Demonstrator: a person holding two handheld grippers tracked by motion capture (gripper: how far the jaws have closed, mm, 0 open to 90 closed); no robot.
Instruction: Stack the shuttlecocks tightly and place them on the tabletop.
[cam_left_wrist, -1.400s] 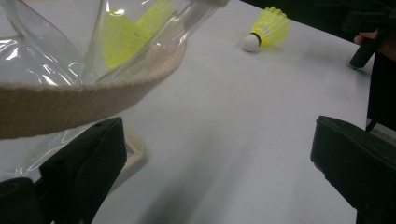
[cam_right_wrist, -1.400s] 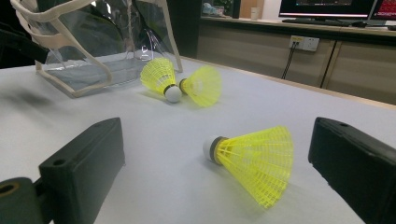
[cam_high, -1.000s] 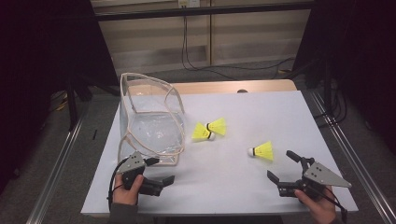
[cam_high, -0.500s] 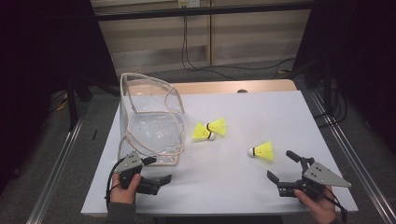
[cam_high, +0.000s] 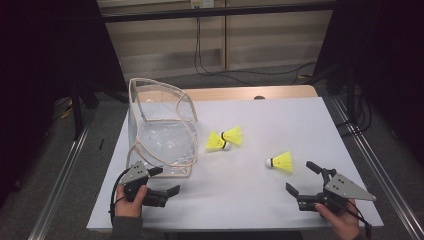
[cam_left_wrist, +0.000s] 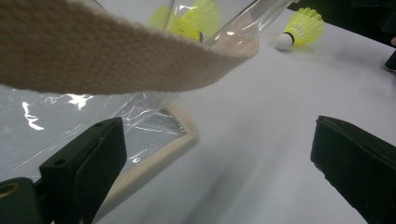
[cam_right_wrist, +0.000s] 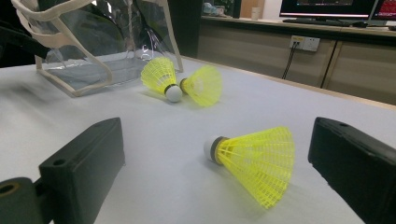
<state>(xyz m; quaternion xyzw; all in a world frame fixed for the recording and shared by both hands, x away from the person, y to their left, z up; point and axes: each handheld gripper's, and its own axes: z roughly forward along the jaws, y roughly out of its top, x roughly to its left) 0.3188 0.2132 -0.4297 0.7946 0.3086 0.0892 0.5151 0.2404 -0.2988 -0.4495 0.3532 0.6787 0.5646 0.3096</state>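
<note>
Shuttlecocks lie on the white table: three yellow ones, all on their sides. One single shuttlecock rests toward the right half of the table, its white cork tip pointing left and its skirt to the right. In the right gripper view this same shuttlecock lies on the table just ahead of the two black jaws and between their lines, touching neither. The other two form a pair nearer the middle of the table, tips meeting and skirts fanning outward, just right of a clear plastic bag. In the right gripper view the pair lies farther off, near the bag.

The bag stands upright on the left half of the table, its walls see-through and its edges and handles trimmed with beige strap. One strap loop lies flat on the table at the bag's near side.

The right gripper sits low at the near right corner, held in a hand, jaws spread wide apart and holding nothing, pointing toward the single shuttlecock. The left gripper is held in the other hand at the near left, just beside the bag's lower strap. Its jaws are also wide apart and empty. In the left gripper view a beige strap crosses close overhead, with the bag's clear wall behind the left jaw.
</note>
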